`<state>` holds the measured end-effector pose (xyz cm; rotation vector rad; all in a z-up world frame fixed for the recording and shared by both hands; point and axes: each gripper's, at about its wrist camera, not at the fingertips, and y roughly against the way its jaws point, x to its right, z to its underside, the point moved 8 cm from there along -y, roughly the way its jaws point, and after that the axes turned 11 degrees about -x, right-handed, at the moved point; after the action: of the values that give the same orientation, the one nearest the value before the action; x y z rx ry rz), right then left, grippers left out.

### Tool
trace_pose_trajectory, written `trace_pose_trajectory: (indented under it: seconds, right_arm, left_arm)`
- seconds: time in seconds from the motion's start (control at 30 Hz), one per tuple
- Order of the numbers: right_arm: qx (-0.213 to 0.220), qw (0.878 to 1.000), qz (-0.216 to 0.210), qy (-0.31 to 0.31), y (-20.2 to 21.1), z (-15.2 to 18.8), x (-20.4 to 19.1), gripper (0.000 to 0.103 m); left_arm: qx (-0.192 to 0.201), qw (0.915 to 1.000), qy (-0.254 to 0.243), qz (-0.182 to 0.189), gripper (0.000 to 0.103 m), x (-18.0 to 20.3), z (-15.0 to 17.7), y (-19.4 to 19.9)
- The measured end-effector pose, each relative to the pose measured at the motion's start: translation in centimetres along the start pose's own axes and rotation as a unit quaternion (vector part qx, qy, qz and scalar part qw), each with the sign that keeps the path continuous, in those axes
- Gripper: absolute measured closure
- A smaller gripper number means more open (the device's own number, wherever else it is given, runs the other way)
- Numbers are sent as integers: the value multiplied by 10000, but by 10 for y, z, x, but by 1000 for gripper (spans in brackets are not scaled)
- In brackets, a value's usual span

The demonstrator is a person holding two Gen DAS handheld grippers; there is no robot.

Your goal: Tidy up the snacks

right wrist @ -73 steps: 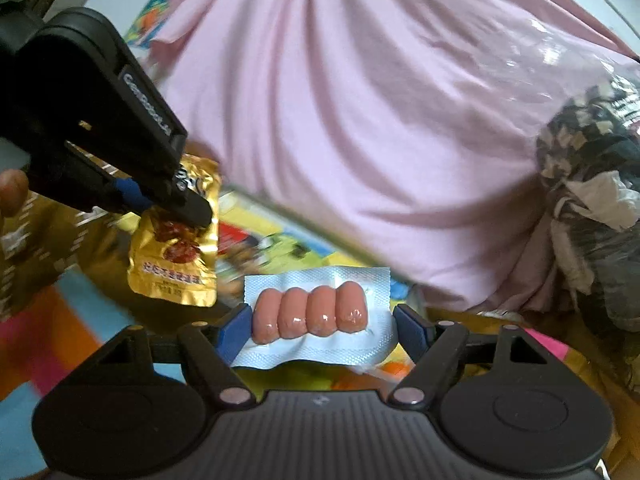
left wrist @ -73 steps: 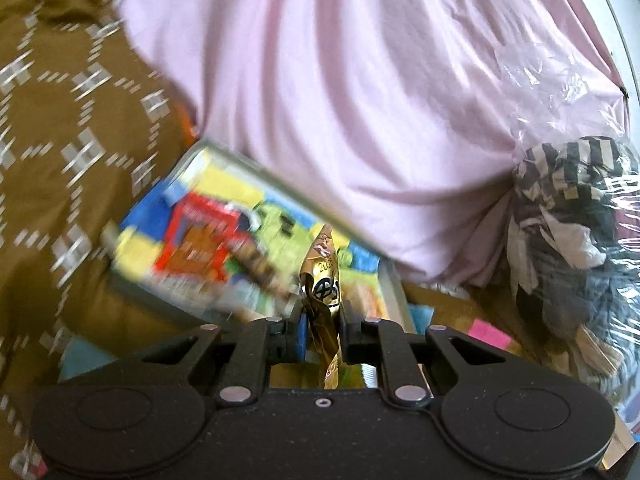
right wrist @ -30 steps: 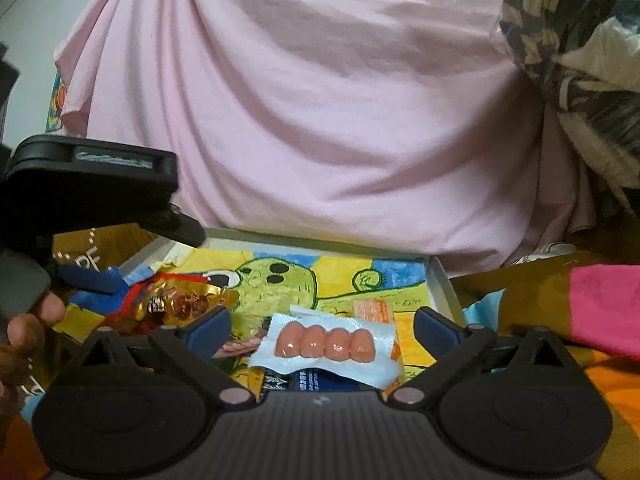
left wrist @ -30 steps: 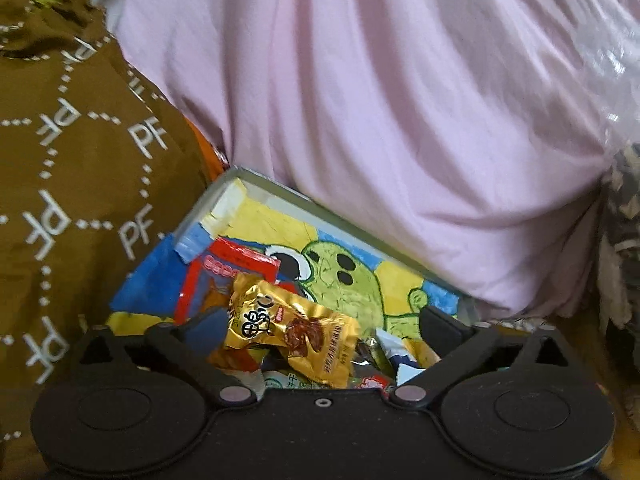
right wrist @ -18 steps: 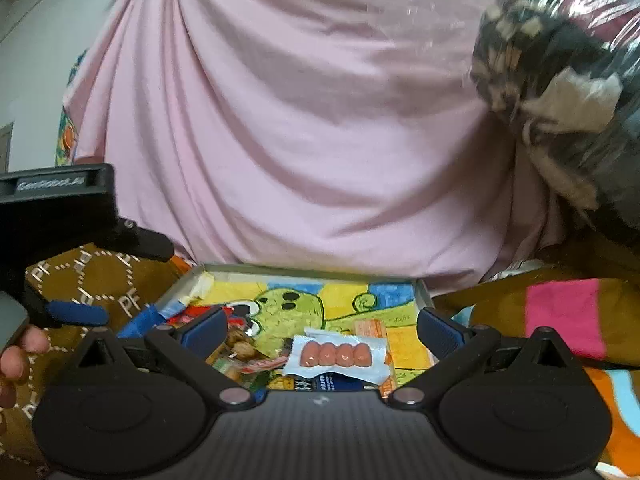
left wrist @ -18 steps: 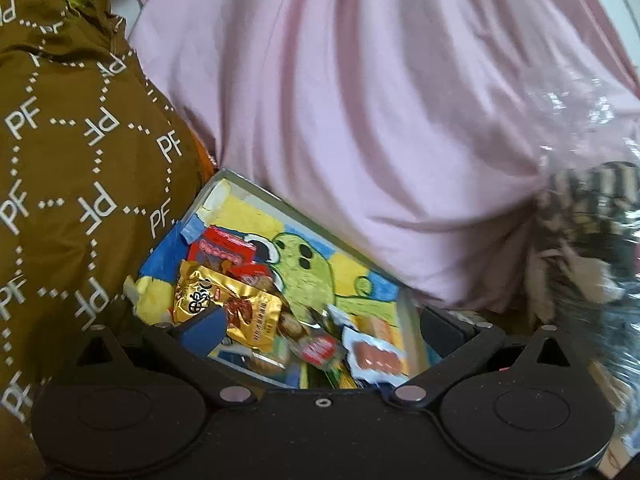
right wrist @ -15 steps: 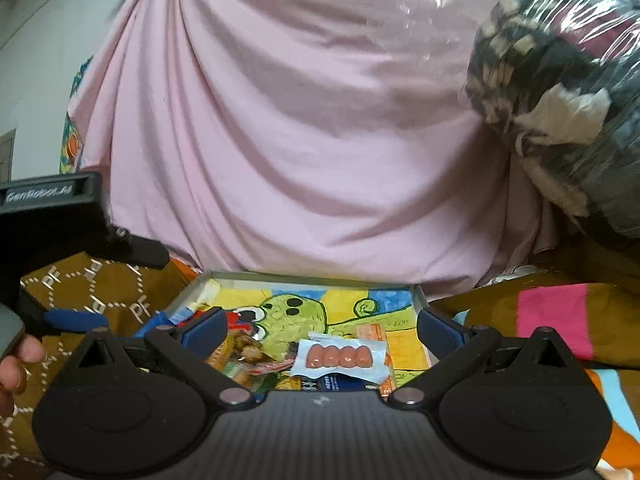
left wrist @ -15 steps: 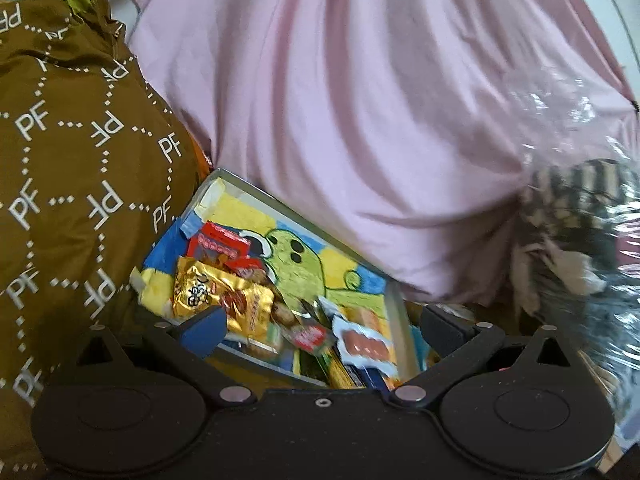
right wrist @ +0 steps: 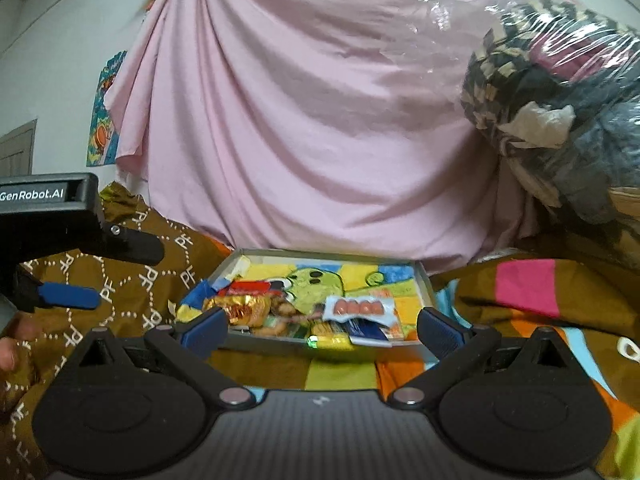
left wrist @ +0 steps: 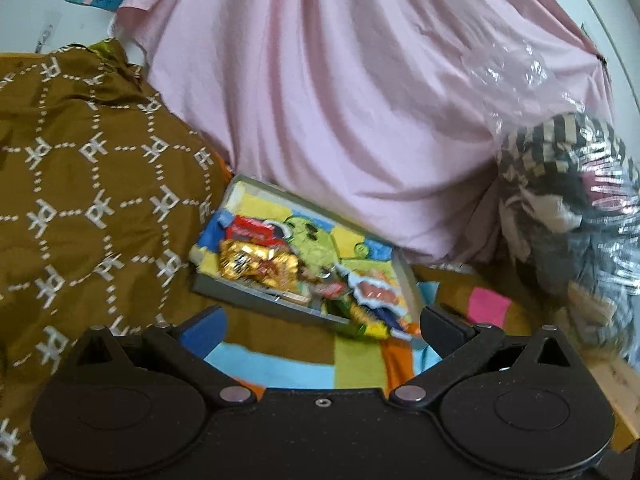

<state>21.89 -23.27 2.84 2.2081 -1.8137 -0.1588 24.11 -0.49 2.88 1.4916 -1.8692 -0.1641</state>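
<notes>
Both grippers, left gripper (left wrist: 322,322) and right gripper (right wrist: 318,330), hang wide and empty, short of the cartoon-print tray (right wrist: 425,280). Inside it lie the gold packet (right wrist: 236,306) and the sausage pack (right wrist: 358,307). Wrappers crowd the tray's near edge; since it rests on soft bedding (right wrist: 340,374), a nudge could spill them.

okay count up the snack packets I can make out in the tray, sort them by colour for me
Gold packet: 1
Red packet: 1
Pale blue sausage packet: 1
Dark blue packet: 1
Yellow-green packet: 1
Total: 5 clearly separable in the tray; the blurred heap in the middle may hide more.
</notes>
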Motion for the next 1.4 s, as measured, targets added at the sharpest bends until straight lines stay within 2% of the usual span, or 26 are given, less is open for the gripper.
trace_pose_trajectory:
  seconds: [0.33,0.63,0.93,1.4]
  right_arm:
    - [-262,9996,91,4,35,33,-13,0]
    - [-521,9985,135,-75,38,50,-20,0]
    - [-770,9966,202,-190,26,64,-18,0]
    - [-933,9954,163,-129,18,71,-24,0]
  left_arm:
    - [-72,9972,-432,-614,1,-17,39,24]
    - [-93,9906,-743,-1148,1,-35,63,33]
    - [-126,9861,-961,-1348,1,-42,74,34]
    - [-108,9823,-1127,-1496,1,-49,82,35]
